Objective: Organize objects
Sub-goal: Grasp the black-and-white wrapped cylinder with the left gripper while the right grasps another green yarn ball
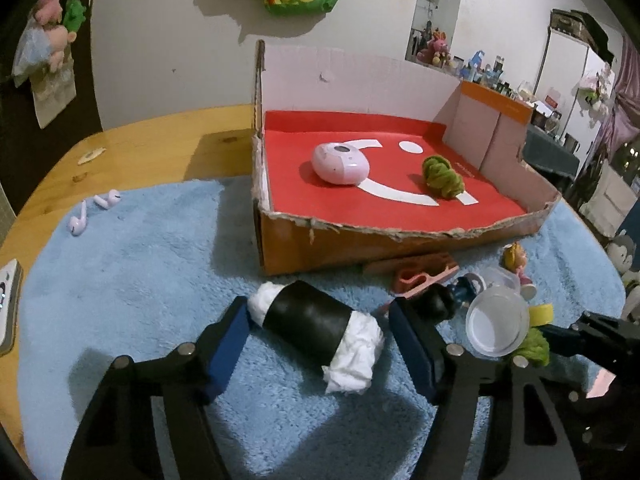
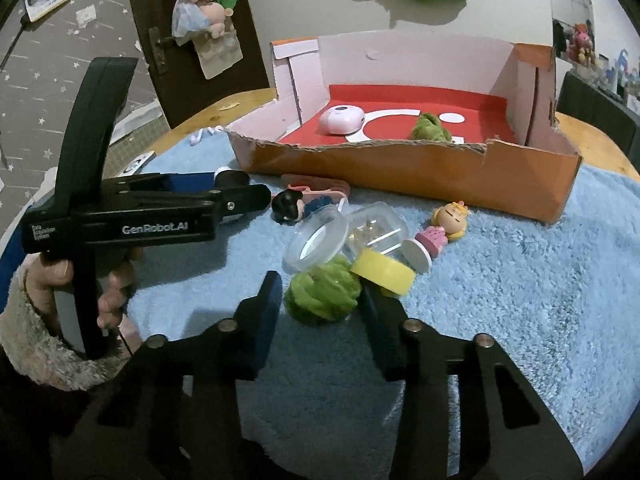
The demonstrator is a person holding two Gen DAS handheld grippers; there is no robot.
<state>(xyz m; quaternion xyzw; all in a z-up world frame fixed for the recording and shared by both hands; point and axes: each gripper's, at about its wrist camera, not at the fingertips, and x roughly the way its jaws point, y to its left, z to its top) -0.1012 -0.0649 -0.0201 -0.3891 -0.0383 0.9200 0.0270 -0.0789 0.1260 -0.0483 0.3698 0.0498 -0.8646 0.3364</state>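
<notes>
A black roll with white wadding at both ends (image 1: 308, 320) lies slantwise on the blue fluffy mat. It sits between the fingers of my left gripper (image 1: 318, 308), which is open: the left finger (image 1: 234, 328) touches one white end, the right finger (image 1: 408, 332) stands apart. My right gripper (image 2: 320, 286) is shut on a green yarn ball (image 2: 322, 294) resting on the mat. The cardboard box (image 1: 360, 240) with a red floor holds a pink oval gadget (image 1: 340, 163) and another green yarn ball (image 1: 442, 178).
Around the held yarn ball lie a yellow tape roll (image 2: 384, 276), a clear jar (image 2: 316, 240), a blonde figurine (image 2: 444, 228), a dark-haired figurine (image 2: 288, 208) and a pink clip (image 2: 320, 186). Two pink earbuds (image 1: 78, 220) lie far left. A hand in a fleecy cuff (image 2: 48, 284) holds the left tool.
</notes>
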